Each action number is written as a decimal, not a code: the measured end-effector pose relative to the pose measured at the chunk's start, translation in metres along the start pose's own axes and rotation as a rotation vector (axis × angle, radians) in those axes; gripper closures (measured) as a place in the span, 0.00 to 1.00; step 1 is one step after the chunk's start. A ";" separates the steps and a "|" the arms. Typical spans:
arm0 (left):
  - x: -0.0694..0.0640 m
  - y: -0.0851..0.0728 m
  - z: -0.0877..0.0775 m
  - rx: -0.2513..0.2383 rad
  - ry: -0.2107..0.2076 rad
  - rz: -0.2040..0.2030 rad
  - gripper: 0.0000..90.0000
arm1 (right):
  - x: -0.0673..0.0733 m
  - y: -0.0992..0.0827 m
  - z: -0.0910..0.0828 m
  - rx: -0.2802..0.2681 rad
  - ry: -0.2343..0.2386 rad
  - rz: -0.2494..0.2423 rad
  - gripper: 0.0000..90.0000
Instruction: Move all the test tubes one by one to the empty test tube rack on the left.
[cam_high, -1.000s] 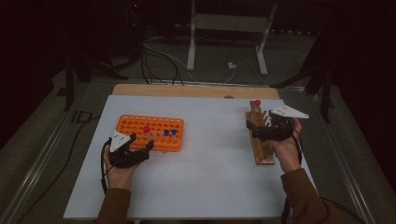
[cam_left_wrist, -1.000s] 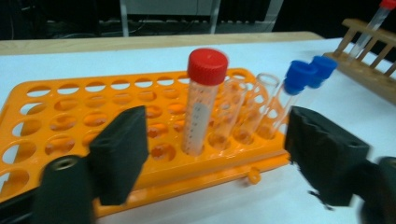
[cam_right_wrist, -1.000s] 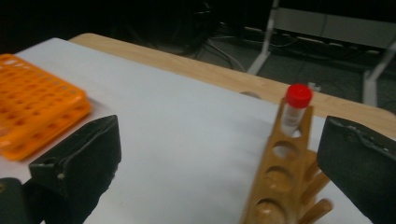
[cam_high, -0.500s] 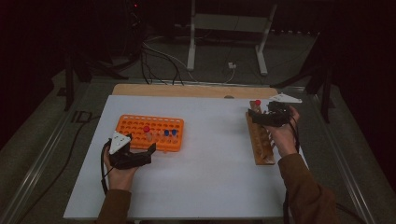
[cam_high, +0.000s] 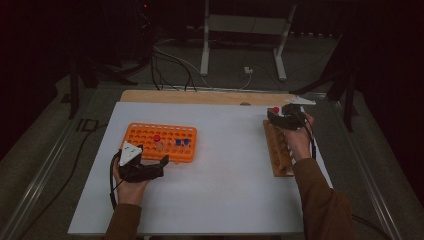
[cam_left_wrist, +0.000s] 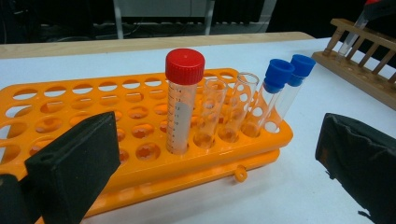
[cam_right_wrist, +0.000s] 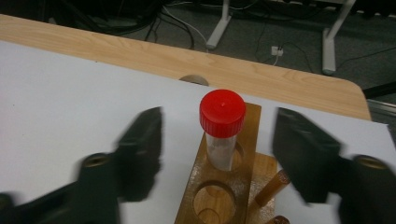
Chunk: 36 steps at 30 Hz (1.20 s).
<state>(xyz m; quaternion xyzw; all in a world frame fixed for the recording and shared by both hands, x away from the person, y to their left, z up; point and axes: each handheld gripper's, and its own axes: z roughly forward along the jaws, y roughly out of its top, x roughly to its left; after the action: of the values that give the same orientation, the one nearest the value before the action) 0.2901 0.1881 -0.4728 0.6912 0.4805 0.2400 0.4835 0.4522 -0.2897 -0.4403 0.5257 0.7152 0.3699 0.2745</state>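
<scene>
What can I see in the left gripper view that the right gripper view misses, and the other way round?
Left gripper view: an orange plastic tube rack holding a red-capped graduated tube, two open clear glass tubes and two blue-capped clear tubes, seen between wide-apart black jaws.

Right gripper view: a red-capped clear tube standing in the end hole of the wooden rack, an empty round hole next to it, and grey metal stand legs on the floor.

Both: the white tabletop, its light wooden far edge and the brown wooden tube rack.
</scene>
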 end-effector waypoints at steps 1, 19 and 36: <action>0.000 0.000 0.000 0.000 0.000 0.000 0.00 | 0.000 0.000 0.001 0.002 -0.004 -0.012 0.53; -0.003 -0.001 0.000 0.010 -0.001 0.020 0.00 | -0.002 0.001 -0.005 -0.044 -0.051 -0.018 0.79; -0.032 0.014 -0.002 -0.024 -0.042 0.122 0.01 | 0.008 0.020 -0.083 -0.284 0.026 -0.078 0.79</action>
<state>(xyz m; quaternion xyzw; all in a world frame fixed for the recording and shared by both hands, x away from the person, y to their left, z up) 0.2812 0.1590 -0.4548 0.7181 0.4244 0.2602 0.4863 0.3957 -0.2991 -0.3763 0.4486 0.6791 0.4633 0.3507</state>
